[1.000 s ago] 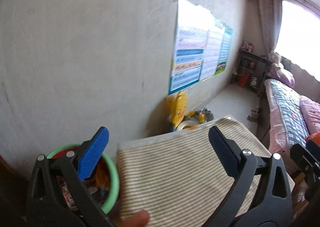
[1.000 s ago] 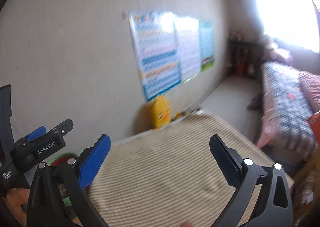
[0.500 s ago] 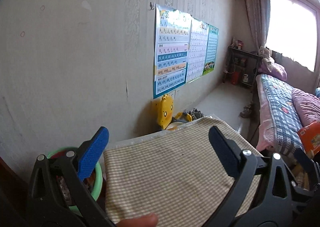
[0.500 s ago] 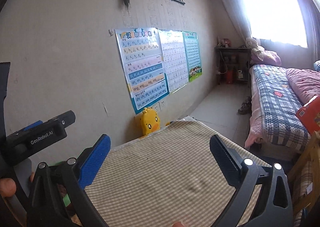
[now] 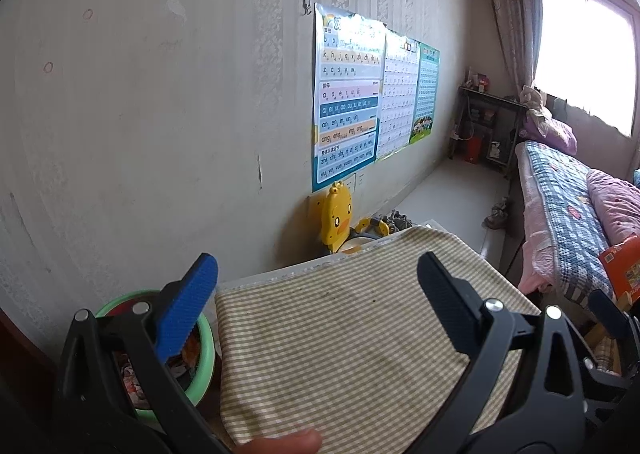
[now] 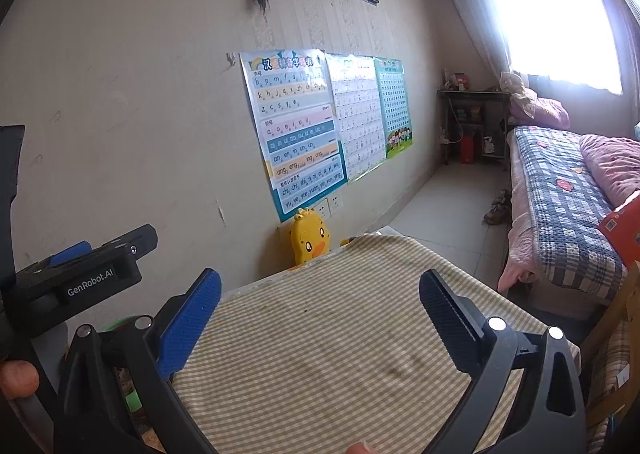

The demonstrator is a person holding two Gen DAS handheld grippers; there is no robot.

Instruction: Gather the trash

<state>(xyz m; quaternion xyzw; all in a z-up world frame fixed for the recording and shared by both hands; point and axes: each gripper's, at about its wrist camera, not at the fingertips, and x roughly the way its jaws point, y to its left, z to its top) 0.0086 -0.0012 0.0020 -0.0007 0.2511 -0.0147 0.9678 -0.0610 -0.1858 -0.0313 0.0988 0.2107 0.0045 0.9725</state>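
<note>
A green-rimmed bin holding colourful wrappers stands on the floor left of a table with a beige checked cloth. My left gripper hangs open over the cloth's left part, its blue finger above the bin's rim, nothing between the fingers. My right gripper is also open and empty above the same cloth. The left gripper's body shows at the left of the right wrist view, with a sliver of the green bin behind it. No loose trash is visible on the cloth.
A yellow duck-shaped toy stands by the wall beyond the table, under learning posters. A bed with a checked blanket runs along the right, an orange box near it. A dark shelf stands under the window.
Both cameras have tilted upward and steadied, so more wall and posters show and the blur has gone. Both grippers stay open and empty.
</note>
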